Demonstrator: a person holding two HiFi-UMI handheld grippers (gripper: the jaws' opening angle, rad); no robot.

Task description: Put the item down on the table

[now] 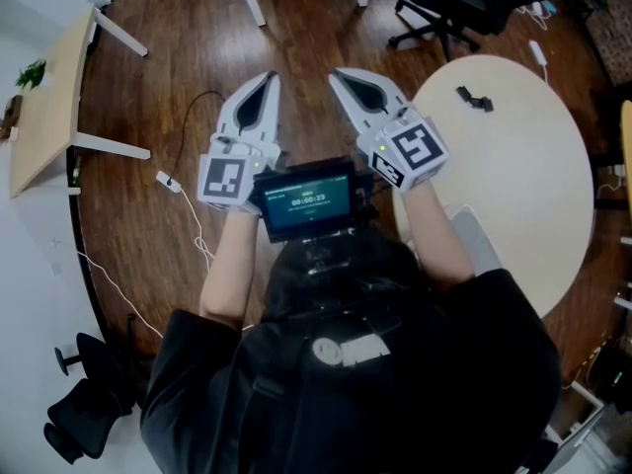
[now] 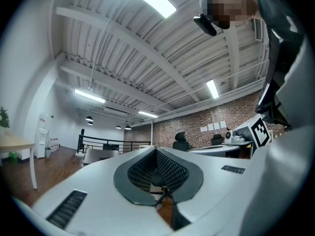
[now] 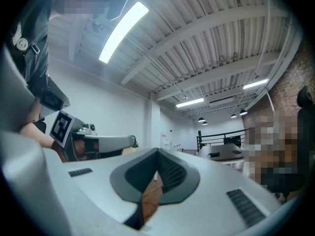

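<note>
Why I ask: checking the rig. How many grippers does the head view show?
2: left gripper centre-left, right gripper just right of it; jaws shut and empty.

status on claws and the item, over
Left claw shut, empty. Right claw shut, empty. No item held; round table sits to the right, small black thing on it. Nothing seen in the way.

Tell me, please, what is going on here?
A person holds a two-jaw gripper in each hand, out level above the wooden floor. The left gripper and the right gripper both have their jaws together with nothing between them. A small black item lies on the round table at the person's right, untouched.
</note>
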